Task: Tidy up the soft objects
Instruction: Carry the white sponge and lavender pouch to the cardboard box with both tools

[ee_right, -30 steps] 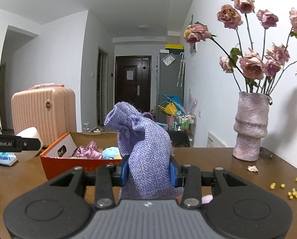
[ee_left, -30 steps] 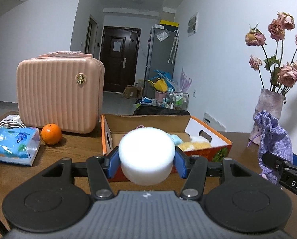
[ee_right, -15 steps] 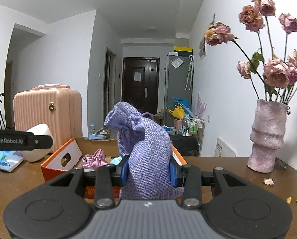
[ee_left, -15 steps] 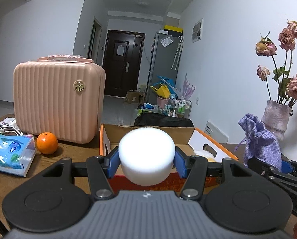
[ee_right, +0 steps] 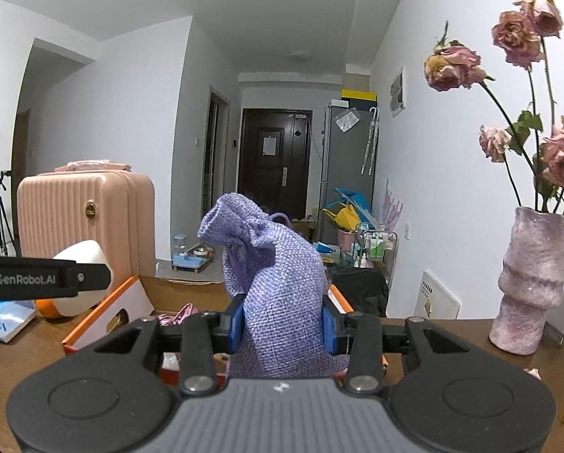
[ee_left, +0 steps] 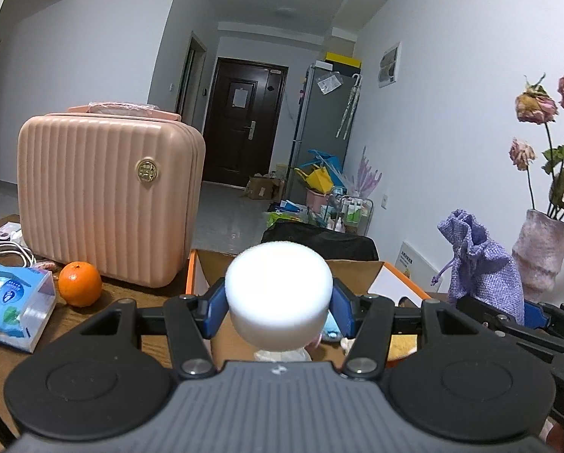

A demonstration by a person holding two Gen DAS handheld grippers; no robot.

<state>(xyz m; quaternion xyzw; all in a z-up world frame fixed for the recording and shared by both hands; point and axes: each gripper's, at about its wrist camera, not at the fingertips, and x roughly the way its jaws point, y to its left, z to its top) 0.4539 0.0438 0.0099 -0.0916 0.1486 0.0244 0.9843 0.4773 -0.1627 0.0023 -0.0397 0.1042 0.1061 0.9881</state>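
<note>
Wooden table (ee_left: 2, 373): left gripper (ee_left: 278, 302) clamps sponge (ee_left: 278, 294), right gripper (ee_right: 282, 324) clamps pouch (ee_right: 274, 283), box (ee_left: 197, 275) just ahead; crowded grippers might collide

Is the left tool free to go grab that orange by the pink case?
Probably not yet: the left tool is shut on the white sponge. The orange sits unobstructed beside the pink case.

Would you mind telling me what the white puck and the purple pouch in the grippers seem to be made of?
White puck: likely soft foam or sponge, matte, with a fine fuzzy surface and rounded edges. Purple pouch: coarse woven fabric, burlap-like, with a visible open weave, a slight sheen and a gathered drawstring neck.
</note>
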